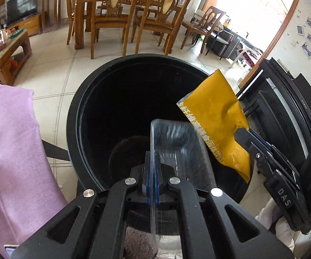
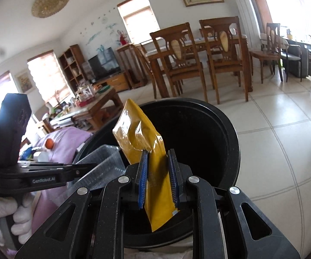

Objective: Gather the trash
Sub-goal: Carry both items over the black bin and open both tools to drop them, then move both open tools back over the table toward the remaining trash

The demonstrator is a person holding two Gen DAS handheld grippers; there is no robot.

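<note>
Both pieces of trash are already hanging over the open mouth of the black bin (image 1: 86, 116), so here's how they look to handle.

Your left hand-held gripper (image 1: 152, 172) is pinched tight on the edge wall of a clear plastic tray (image 1: 177, 142). That kind of thin moulded tray is probably very light and springy, with slick walls, so a grip on one rim is about the only hold you get. It may flex or pop out if squeezed harder. It sits tilted over the bin opening, most of it inside the rim line.

Your right hand-held gripper (image 2: 157, 172) has its blue pads (image 2: 141, 172) closed on a yellow sachet (image 2: 138, 133), pinching it across the lower middle. The packet looks like soft glossy film, light, floppy above the pads and creased where it bends. Film like that is slippery, so a hold across the flat body beats grabbing a corner. It's upright over the near side of the bin, beside the tray.

Bin looks empty as far as I can see, though the bottom is dark.
</note>
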